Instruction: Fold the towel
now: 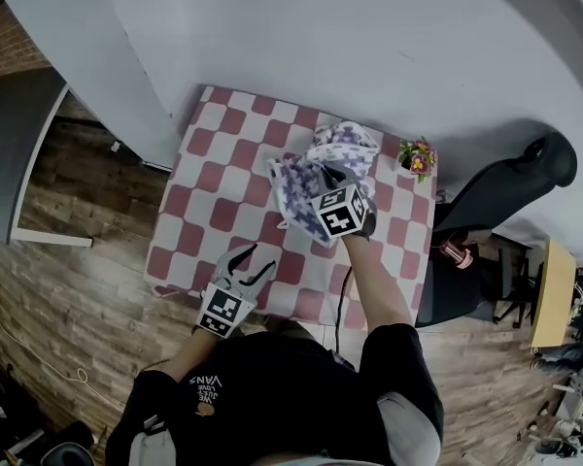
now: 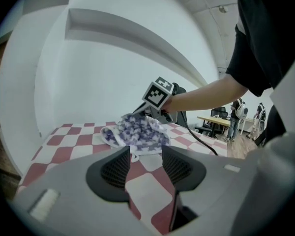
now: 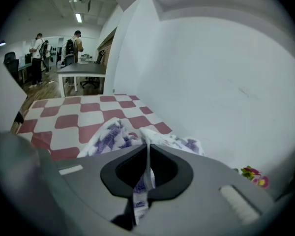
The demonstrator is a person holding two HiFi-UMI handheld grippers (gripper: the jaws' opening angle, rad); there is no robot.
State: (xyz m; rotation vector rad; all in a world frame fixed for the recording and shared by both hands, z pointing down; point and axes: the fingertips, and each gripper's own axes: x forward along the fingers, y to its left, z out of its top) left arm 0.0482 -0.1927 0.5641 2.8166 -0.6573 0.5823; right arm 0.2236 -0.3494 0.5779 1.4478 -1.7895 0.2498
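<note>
Fingers [image 1: 241,256] of the left gripper [image 1: 252,266] spread apart in the head view, nothing between them, low over the near part of the desk [image 1: 209,178] with its red and white checks. Further in, right gripper [image 1: 323,177] with its tips buried in the towel [image 1: 335,149]; grip not readable from up here. Towel white with a purple pattern, bunched in a heap toward the far right of the desk, well apart from the left gripper. Small bunch of flowers [image 1: 417,155] just beside the heap, near the desk's right edge.

Left gripper view: both fingers [image 2: 115,170] standing wide, only bare checked desk [image 2: 64,151] between them. Towel [image 2: 136,131] crumpled beyond the tips, not touching them. Right gripper [image 2: 143,111] set on the heap from the right, marker cube [image 2: 157,93] on top.

Right gripper view: fingers [image 3: 122,171] closed together on a thin fold of towel [image 3: 108,134], a strip of it pinched upright in the slit and hanging out below. Rest of the towel bulging just ahead of the tips on the desk [image 3: 64,122]. Flowers [image 3: 253,176] off to the right by the white wall [image 3: 211,82]. People [image 3: 39,53] standing near tables [image 3: 83,70] far off on the left.
</note>
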